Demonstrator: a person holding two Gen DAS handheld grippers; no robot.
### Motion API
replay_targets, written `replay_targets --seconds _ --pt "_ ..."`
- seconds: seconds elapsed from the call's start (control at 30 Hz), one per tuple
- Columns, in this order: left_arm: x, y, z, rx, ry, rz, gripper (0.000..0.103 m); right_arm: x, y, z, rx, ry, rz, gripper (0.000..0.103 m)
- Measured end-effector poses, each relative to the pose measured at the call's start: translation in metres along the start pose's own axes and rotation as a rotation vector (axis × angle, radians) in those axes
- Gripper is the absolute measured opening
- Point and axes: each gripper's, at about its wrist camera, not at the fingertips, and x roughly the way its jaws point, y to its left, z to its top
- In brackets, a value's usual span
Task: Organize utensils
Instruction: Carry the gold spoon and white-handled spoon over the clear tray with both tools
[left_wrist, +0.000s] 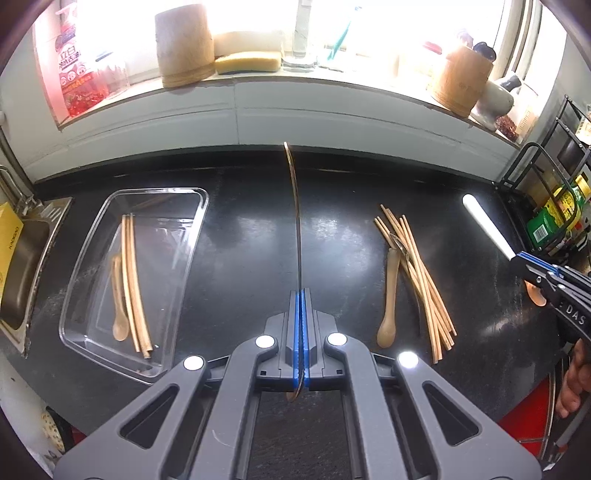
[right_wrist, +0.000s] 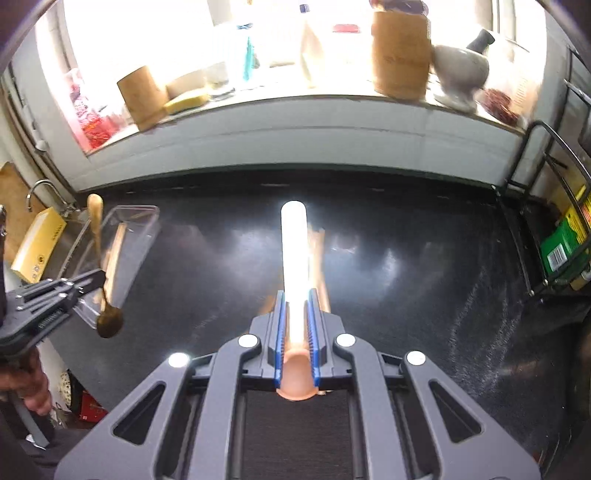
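Note:
My left gripper (left_wrist: 300, 295) is shut on a thin wooden spoon (left_wrist: 295, 206), seen edge-on above the black counter; the right wrist view shows this spoon (right_wrist: 96, 236) with its bowl hanging below the left gripper (right_wrist: 96, 276). My right gripper (right_wrist: 295, 295) is shut on a white-handled spoon (right_wrist: 294, 243) with a peach bowl, held off the counter; the same gripper (left_wrist: 519, 259) shows at the right edge. A clear tray (left_wrist: 159, 191) on the left holds a few chopsticks (left_wrist: 131, 280) and a wooden spoon. Several chopsticks (left_wrist: 417, 273) and a wooden spoon (left_wrist: 390, 295) lie loose to the right.
A steel sink (left_wrist: 22, 258) borders the counter's left end. A black wire rack (left_wrist: 546, 192) with a green box stands at the right. The windowsill behind carries two bamboo holders (left_wrist: 184, 48) (left_wrist: 461, 81), a sponge and bottles. A hand (left_wrist: 576, 373) grips the right gripper's handle.

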Motion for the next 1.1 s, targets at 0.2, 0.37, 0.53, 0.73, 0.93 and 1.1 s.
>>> replay_targets --seconds 0.2,0.37,0.53,0.73,0.93,1.1 --pt "-0.01 0.025 0.0 -0.023 -0.016 0.034 0.0 0.005 0.04 0.016 -0.064 0.002 0.054 0.011" --pt "-0.016 0.059 -0.001 -0.075 -0.019 0.071 0.0 0.019 0.081 0.034 -0.124 0.014 0.117 0.011" --pt "-0.019 0.101 -0.006 -0.137 -0.009 0.115 0.0 0.034 0.142 0.046 -0.226 0.028 0.211 0.011" --pt "-0.02 0.151 -0.011 -0.197 0.005 0.152 0.0 0.05 0.216 0.053 -0.3 0.05 0.296 0.011" --pt "-0.014 0.189 -0.011 -0.236 0.018 0.167 0.0 0.07 0.268 0.054 -0.353 0.08 0.347 0.011" --pt "-0.003 0.214 -0.011 -0.261 0.041 0.165 0.0 0.09 0.295 0.056 -0.361 0.109 0.361 0.011"
